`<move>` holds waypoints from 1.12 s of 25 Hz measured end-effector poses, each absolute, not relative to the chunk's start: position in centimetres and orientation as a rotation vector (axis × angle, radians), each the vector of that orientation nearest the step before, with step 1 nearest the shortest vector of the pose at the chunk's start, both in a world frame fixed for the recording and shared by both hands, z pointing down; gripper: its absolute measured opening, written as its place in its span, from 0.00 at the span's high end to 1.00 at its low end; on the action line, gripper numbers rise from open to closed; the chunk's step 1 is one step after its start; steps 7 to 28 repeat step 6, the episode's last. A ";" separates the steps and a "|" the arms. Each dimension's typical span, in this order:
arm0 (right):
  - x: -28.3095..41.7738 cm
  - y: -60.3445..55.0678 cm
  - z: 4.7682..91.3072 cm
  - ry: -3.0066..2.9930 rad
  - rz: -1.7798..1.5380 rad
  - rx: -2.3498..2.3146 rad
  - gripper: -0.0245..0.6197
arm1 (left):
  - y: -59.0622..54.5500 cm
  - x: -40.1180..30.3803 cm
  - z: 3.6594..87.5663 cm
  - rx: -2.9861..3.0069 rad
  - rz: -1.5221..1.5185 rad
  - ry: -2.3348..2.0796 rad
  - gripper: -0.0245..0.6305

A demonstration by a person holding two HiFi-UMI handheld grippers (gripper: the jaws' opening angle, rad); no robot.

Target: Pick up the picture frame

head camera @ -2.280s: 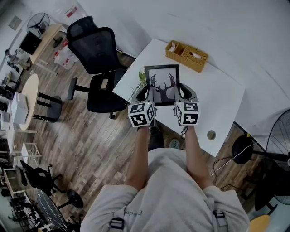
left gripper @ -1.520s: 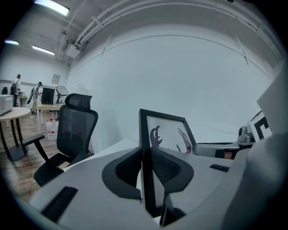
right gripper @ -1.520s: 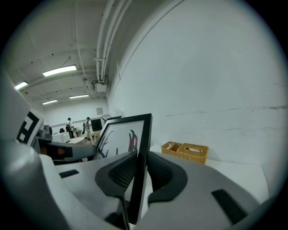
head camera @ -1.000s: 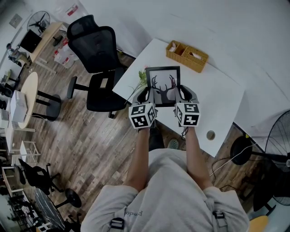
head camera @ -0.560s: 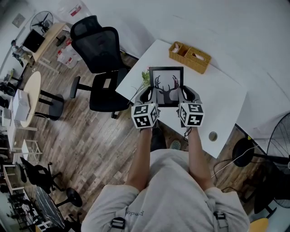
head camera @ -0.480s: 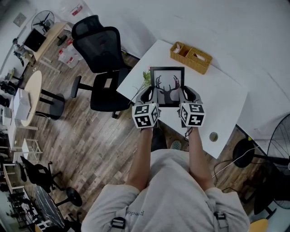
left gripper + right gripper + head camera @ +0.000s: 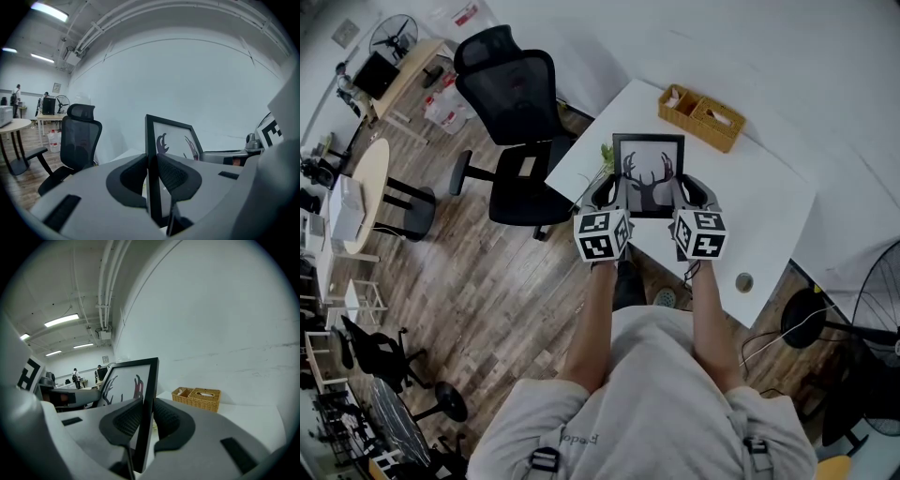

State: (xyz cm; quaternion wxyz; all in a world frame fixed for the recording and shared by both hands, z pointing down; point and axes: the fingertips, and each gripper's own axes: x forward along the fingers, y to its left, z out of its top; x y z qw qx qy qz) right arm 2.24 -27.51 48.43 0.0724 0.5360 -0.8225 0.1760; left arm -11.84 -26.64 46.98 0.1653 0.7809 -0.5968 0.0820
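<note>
Left gripper (image 7: 151,171) and right gripper (image 7: 143,416), jaws narrow, each clamp a side edge of the black rectangular antler-print picture frame (image 7: 649,174), upright over the white table (image 7: 769,211)

Left forearm (image 7: 598,314) and right forearm (image 7: 706,319) run parallel toward 12 o'clock, left gripper (image 7: 613,194) at 11 o'clock and right gripper (image 7: 683,194) at 1 o'clock, both tilted slightly downward, jaws clamped on opposite side edges of the picture frame (image 7: 649,157).
</note>
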 end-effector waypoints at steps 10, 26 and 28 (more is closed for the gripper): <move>2.1 -27.2 48.3 -2.473 0.529 1.608 0.84 | -26.2 -12.0 47.1 2.221 0.225 -1.697 0.83; 2.1 -27.2 48.3 -2.473 0.529 1.608 0.84 | -26.2 -12.0 47.1 2.221 0.225 -1.697 0.83; 2.1 -27.2 48.3 -2.473 0.529 1.608 0.84 | -26.2 -12.0 47.1 2.221 0.225 -1.697 0.83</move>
